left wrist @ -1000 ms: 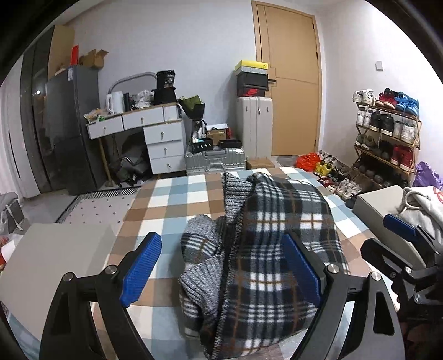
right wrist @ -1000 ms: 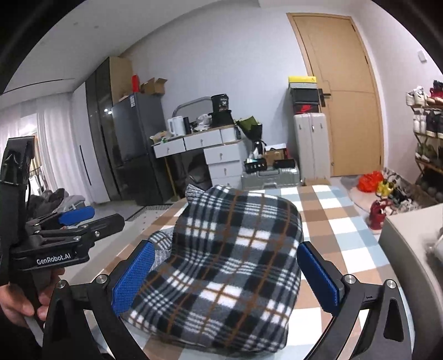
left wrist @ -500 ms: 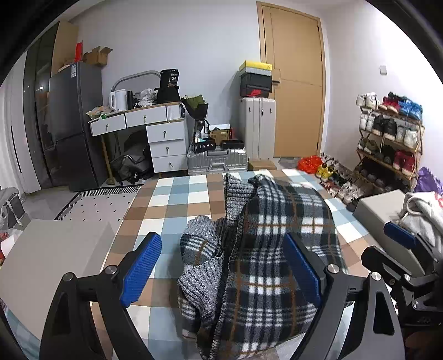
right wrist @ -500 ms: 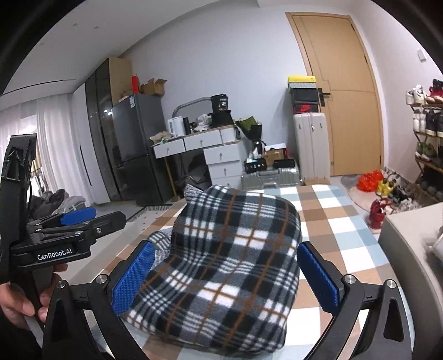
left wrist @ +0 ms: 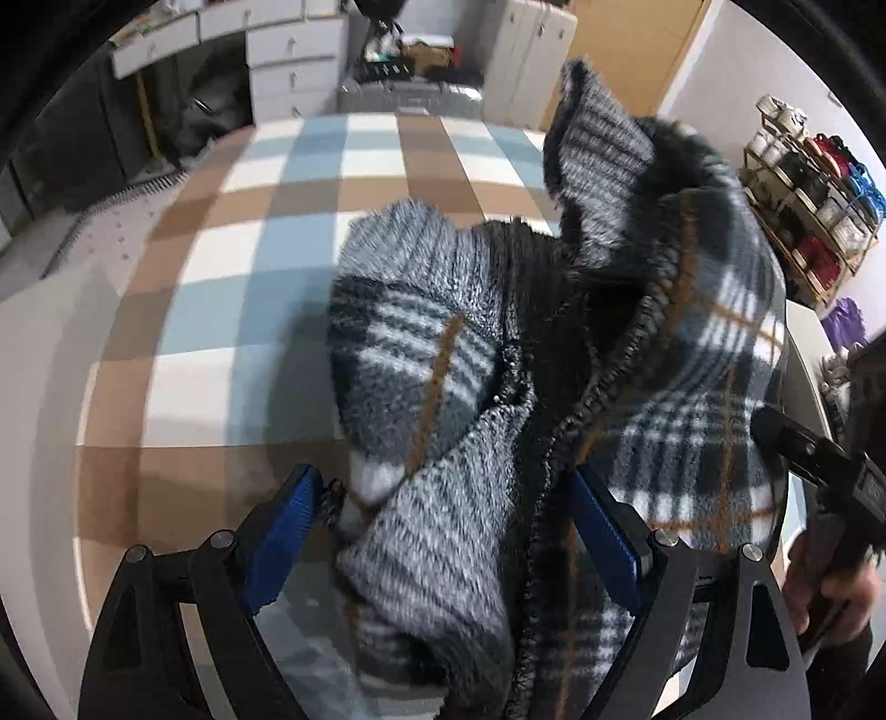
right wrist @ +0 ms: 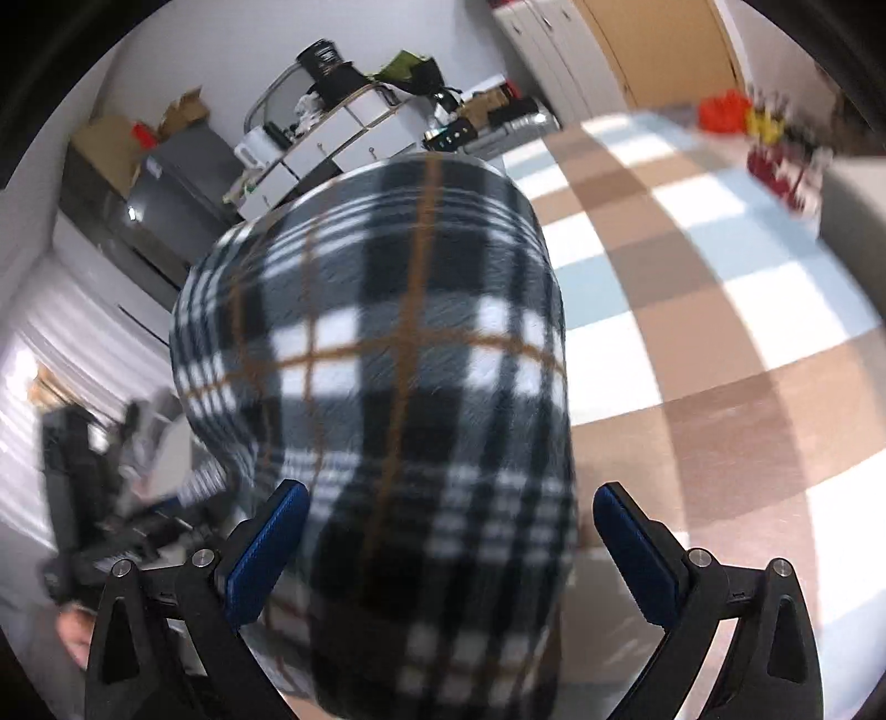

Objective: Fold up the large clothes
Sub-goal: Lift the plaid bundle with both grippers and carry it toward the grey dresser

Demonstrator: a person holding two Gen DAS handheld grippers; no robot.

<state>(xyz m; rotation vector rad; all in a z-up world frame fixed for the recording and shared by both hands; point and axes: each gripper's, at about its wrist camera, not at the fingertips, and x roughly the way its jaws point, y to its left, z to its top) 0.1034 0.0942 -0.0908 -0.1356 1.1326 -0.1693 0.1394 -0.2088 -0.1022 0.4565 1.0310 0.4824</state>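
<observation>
The plaid fleece jacket [left wrist: 692, 354] lies bunched on the checkered cloth [left wrist: 232, 266], its grey knit lining [left wrist: 443, 531] and black zipper edge [left wrist: 559, 443] turned up. In the left wrist view it fills the space between the wide-spread jaws of the left gripper [left wrist: 437, 537], the blue pads [left wrist: 282, 531] on either side of the folds but not pressed in. The right gripper [right wrist: 448, 548] also stands with jaws wide, the jacket's rounded plaid bulk [right wrist: 387, 354] rising between and ahead of them. Beyond the jaws, white drawers [left wrist: 288, 50] stand against the far wall, and a shoe rack [left wrist: 814, 205] off right.
</observation>
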